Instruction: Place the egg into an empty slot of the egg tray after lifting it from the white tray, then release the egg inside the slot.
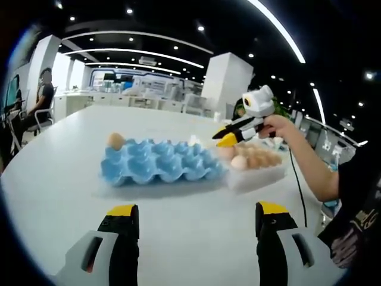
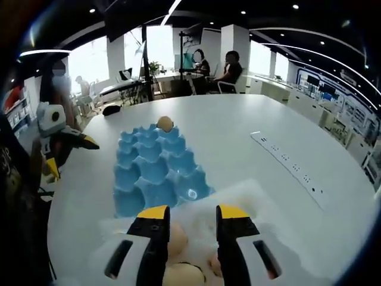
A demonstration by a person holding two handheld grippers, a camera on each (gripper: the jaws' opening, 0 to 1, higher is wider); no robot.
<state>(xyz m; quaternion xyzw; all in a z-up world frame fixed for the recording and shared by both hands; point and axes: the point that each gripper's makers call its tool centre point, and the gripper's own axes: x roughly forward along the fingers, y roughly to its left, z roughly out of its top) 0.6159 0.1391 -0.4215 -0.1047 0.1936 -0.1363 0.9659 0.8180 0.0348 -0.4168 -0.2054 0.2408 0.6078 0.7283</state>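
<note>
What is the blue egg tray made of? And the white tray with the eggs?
The blue egg tray looks like moulded plastic or dyed pulp; its matte cups leave that open. The white tray looks like cloudy, see-through plastic: the eggs show faintly through its side.

The left black-and-grey gripper with yellow-tipped jaws [image 1: 198,221] was held level, its jaws spread wide apart with nothing between them. The right gripper of the same make [image 2: 191,221] pointed downward, jaws parted and empty; in the left gripper view it hung in the person's bare hand [image 1: 278,126], forearm extended.
</note>
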